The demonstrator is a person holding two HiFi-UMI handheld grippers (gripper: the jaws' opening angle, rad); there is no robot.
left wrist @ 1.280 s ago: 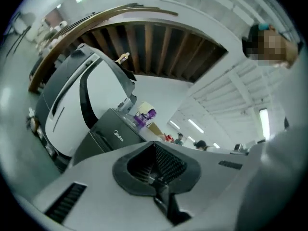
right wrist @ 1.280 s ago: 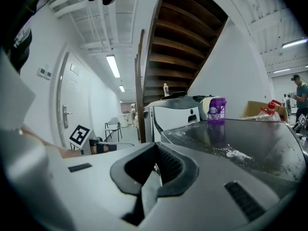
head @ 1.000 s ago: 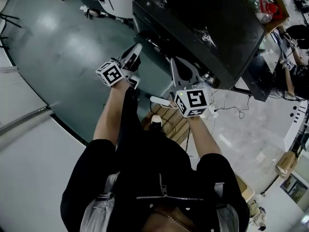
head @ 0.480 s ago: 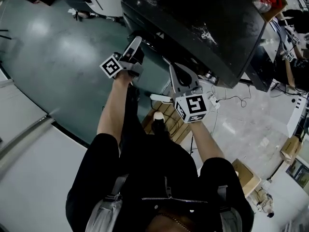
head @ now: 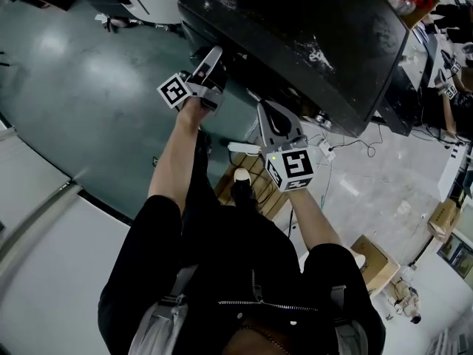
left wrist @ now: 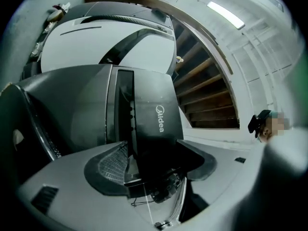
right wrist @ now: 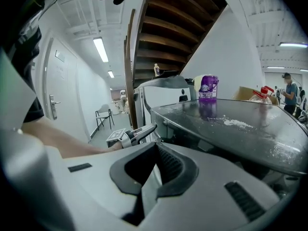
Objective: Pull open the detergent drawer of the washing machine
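Observation:
The dark washing machine point(head: 295, 28) fills the top of the head view. In the left gripper view its dark drawer front point(left wrist: 156, 121) with white print juts toward me. Its lower end reaches between the wide-spread pads point(left wrist: 113, 163) without touching them. My left gripper point(head: 212, 59) is under the machine's front edge; its jaws have just been opening and now stand open point(left wrist: 156, 162). My right gripper point(head: 264, 109) hangs lower and to the right, off the machine, shut with nothing in it point(right wrist: 148, 165). The right gripper view shows the left gripper point(right wrist: 137, 134) beside the machine's glossy top point(right wrist: 231, 124).
A purple bottle point(right wrist: 208, 89) stands on the machine's far corner. A second, white machine point(left wrist: 106, 32) is behind it, below a wooden staircase point(left wrist: 207, 95). A wooden pallet point(head: 259, 183), a power strip with cables point(head: 325, 150) and a cardboard box point(head: 369, 261) lie on the floor. A person point(right wrist: 290, 88) stands at far right.
My left gripper has rolled and shifted further in under the machine's front edge. The right gripper has sunk slightly.

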